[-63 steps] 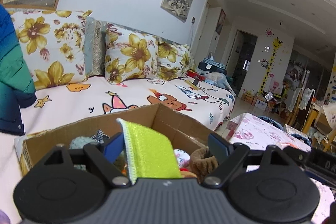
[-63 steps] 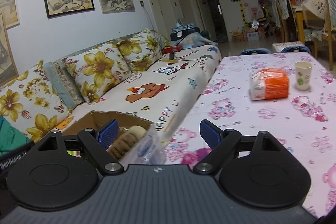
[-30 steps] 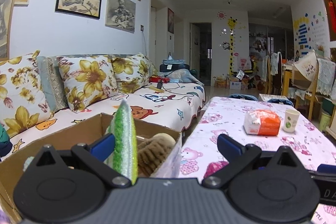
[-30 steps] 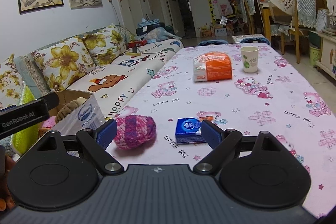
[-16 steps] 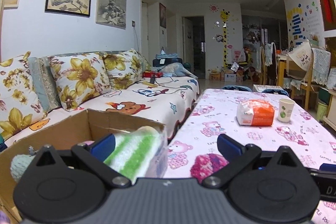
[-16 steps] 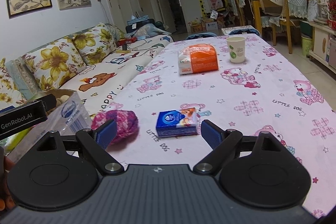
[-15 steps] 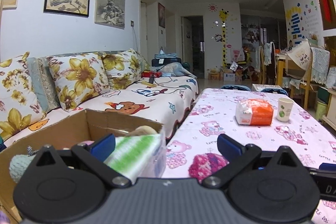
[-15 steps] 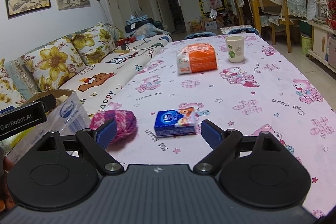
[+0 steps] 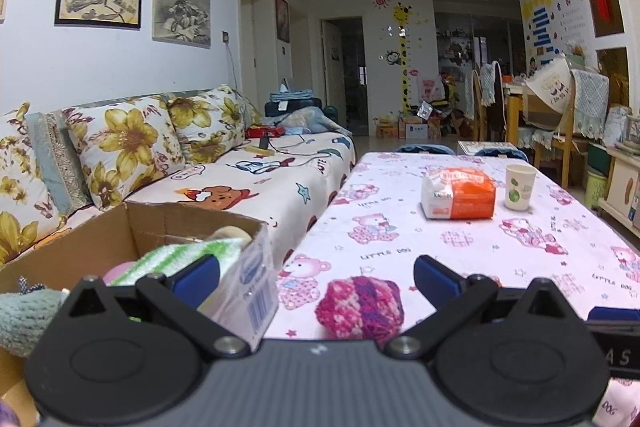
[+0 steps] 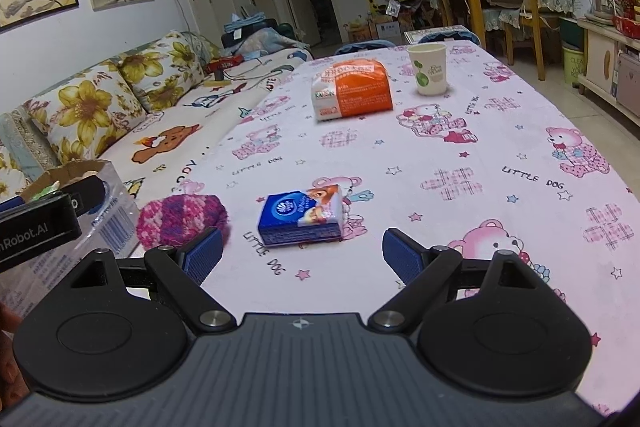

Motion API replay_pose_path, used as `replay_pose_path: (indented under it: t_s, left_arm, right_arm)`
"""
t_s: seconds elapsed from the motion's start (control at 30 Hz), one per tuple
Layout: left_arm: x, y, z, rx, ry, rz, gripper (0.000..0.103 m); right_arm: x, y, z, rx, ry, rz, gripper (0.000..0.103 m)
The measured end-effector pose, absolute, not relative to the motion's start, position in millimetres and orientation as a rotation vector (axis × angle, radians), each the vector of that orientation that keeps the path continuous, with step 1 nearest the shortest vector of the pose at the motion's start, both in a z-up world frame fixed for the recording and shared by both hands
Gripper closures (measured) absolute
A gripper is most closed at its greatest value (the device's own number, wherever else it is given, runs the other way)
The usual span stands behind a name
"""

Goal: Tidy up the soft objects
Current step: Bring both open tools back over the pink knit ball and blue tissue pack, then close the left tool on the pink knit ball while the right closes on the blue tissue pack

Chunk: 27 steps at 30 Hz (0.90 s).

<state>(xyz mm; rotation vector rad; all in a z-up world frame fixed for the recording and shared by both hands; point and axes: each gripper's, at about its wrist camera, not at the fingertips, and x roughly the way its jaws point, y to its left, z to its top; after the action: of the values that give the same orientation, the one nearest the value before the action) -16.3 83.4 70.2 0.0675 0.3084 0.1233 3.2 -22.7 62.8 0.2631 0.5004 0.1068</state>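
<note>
Left wrist view: your left gripper (image 9: 316,277) has its jaws wide apart with nothing between them. The pink knitted ball (image 9: 359,306) lies on the counter (image 9: 460,239) just ahead, inside the line of the jaws. To the left, the cardboard box (image 9: 132,227) stands touching the counter edge and holds a green-and-white cloth (image 9: 176,257) and a grey-green knitted item (image 9: 24,315). An orange tissue pack (image 9: 459,193) and a paper cup (image 9: 519,186) stand farther back on the counter, near each other.

Right wrist view: your right gripper (image 10: 302,255) also has its jaws wide apart and empty. A blue tissue packet (image 10: 302,215) lies just ahead between them. The pink knitted ball (image 10: 182,217) rests beside the left pad, near the box.
</note>
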Motion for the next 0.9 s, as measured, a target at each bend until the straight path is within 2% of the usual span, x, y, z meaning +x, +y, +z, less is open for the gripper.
replay_pose_path:
  t_s: [0.9]
  left_arm:
    - [4,70,51,0.171,0.409,0.112,0.001]
  right_arm:
    - [17,-37,54,0.322,0.526,0.149,0.0]
